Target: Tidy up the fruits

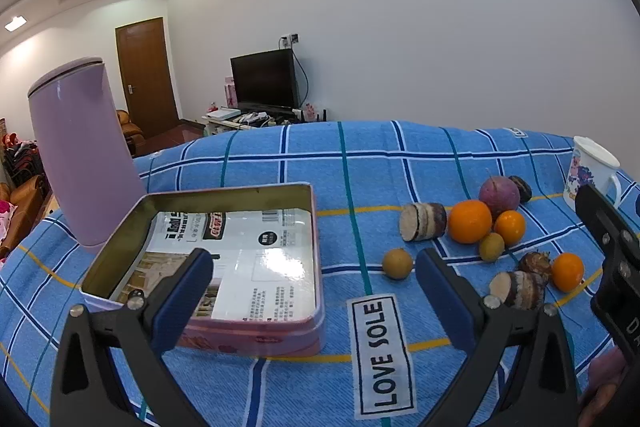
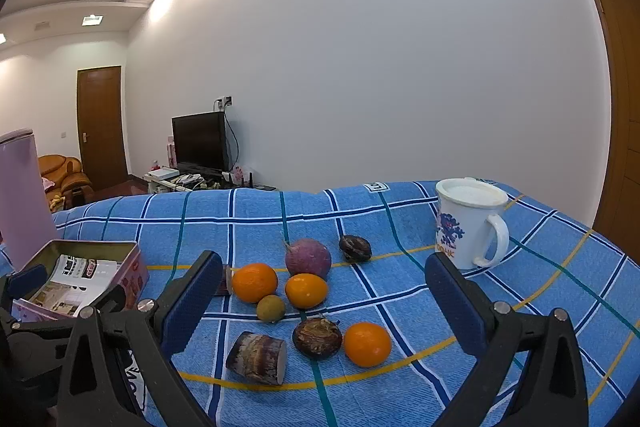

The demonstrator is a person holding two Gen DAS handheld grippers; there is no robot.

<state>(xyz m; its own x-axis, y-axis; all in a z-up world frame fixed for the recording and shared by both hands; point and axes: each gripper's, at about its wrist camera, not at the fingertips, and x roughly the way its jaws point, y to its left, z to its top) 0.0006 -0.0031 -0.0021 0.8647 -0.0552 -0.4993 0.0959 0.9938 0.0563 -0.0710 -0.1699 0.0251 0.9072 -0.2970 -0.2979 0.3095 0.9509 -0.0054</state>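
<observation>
An open pink tin box (image 1: 224,199) lined with a printed sheet sits on the blue checked cloth, left of the fruit; it also shows in the right wrist view (image 2: 132,279). The fruit lies loose: three oranges (image 2: 254,282) (image 2: 306,290) (image 2: 367,343), a purple round fruit (image 2: 308,258), a small longan (image 2: 271,308), another longan (image 1: 397,263), dark water chestnuts (image 2: 317,337) (image 2: 355,247) and sugarcane pieces (image 2: 257,357) (image 1: 423,221). My left gripper (image 1: 314,297) is open and empty, above the box's right edge. My right gripper (image 2: 324,301) is open and empty, over the fruit.
A tall lilac canister (image 1: 80,155) stands behind the box at the left. A white printed mug (image 2: 468,225) stands at the right. A "LOVE SOLE" label (image 1: 380,355) is sewn on the cloth. A TV (image 1: 264,79) stands beyond the table.
</observation>
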